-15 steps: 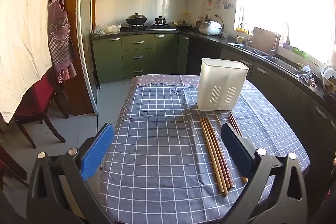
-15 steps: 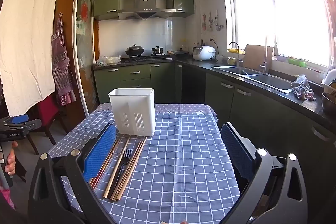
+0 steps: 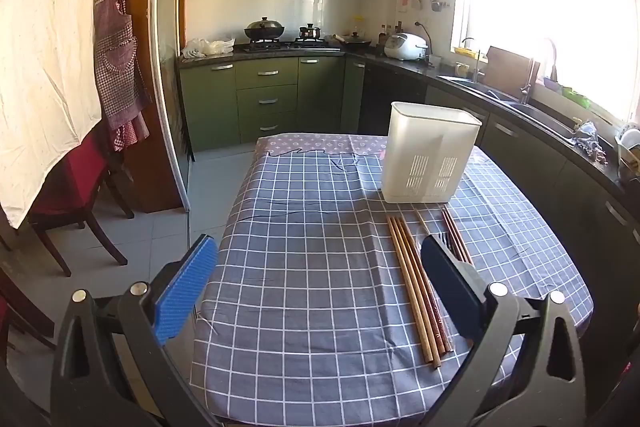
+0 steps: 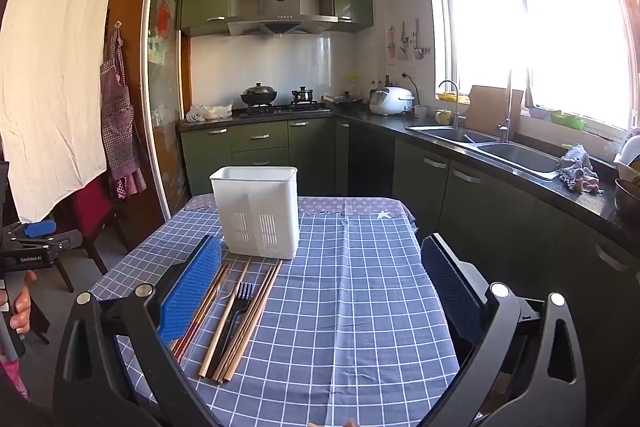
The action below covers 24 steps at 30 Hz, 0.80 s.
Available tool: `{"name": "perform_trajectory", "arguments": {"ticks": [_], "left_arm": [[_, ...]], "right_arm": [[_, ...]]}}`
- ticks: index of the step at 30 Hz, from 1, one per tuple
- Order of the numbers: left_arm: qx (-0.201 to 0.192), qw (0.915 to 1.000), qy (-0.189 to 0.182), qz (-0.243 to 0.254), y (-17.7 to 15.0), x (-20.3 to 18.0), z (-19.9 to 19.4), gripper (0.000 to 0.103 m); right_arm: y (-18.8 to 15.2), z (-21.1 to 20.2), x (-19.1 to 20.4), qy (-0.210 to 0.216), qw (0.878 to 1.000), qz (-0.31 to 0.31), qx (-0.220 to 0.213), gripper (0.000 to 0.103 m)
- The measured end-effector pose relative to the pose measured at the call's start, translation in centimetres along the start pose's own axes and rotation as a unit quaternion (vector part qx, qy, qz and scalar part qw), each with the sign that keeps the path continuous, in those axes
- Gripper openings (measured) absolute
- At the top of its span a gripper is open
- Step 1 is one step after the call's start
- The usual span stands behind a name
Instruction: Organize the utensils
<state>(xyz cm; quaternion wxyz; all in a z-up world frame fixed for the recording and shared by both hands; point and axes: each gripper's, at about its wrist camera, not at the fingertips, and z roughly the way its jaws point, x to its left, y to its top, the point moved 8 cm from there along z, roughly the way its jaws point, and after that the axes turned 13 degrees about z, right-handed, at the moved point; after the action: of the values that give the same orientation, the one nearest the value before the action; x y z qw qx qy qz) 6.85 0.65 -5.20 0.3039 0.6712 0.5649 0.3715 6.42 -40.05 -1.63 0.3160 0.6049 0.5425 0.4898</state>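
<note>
Overhead, nothing gripped: left gripper (image 3: 320, 291) spread wide and empty above the checked tablecloth (image 3: 304, 267). Same for right gripper (image 4: 320, 291), wide apart, bare cloth between the pads. White utensil holder (image 4: 258, 211) upright at 12 o'clock on the table in the right wrist view, at 1 o'clock in the left. Chopsticks (image 3: 414, 287) flat on the cloth just at 6 o'clock of the holder, black fork (image 4: 236, 311) lying among them, all untouched.

The left tool (image 3: 320, 291) has drawn slightly nearer the chopsticks (image 3: 416, 291); the right view shows no change.
</note>
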Motion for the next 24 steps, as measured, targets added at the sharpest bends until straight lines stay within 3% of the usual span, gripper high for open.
{"name": "perform_trajectory", "arguments": {"ticks": [24], "left_arm": [[0.007, 1.0000, -0.002, 0.001, -0.06, -0.29, 0.21, 0.097]], "right_arm": [[-0.60, 0.62, 0.47, 0.004, 1.000, -0.001, 0.005, 0.099]]}}
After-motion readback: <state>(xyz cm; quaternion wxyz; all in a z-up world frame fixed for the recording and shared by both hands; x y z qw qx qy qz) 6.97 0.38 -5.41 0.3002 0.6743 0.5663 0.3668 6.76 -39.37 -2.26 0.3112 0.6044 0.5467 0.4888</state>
